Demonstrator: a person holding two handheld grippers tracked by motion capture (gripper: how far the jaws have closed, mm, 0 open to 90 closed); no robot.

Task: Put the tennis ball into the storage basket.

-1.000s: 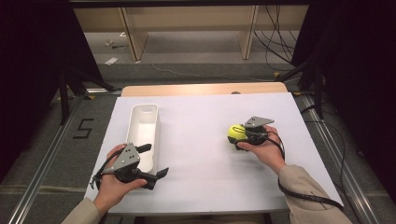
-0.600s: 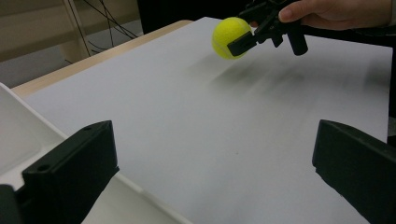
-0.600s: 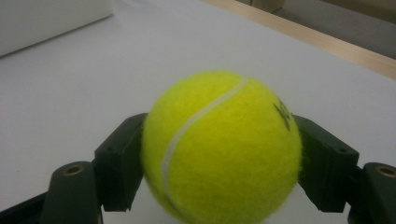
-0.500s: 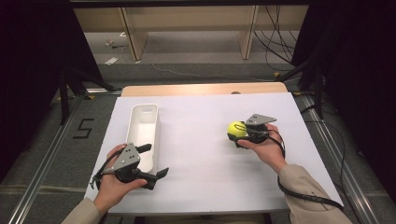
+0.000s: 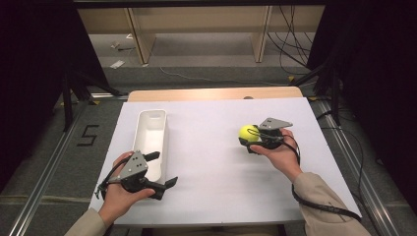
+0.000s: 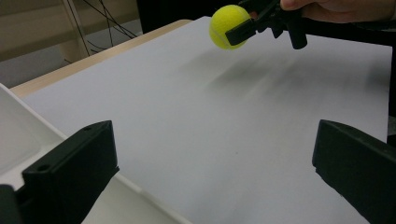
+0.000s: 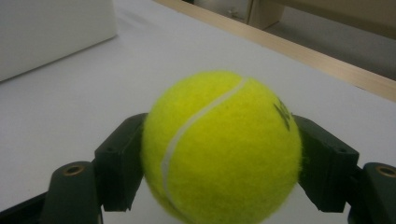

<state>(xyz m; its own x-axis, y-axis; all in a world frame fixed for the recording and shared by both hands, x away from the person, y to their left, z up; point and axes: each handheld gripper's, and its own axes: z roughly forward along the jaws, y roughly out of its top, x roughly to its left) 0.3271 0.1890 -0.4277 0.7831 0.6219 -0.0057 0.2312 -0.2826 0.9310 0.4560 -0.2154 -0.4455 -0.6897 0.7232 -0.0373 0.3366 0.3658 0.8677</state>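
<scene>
A yellow ball (image 5: 248,133) is held tight between the jaws of the right gripper (image 5: 252,140).

The ball is lifted just above the right side of the white table (image 5: 211,162). The left gripper (image 5: 164,172) is held wide open beside the near end of a long white tub (image 5: 151,135). Nothing is seen inside the tub. Bare table is seen between ball and tub.

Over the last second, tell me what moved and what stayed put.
The right gripper, shut on the tennis ball, carried it slightly up and away from the person. The left gripper stayed open beside the white tray, which did not shift.
</scene>
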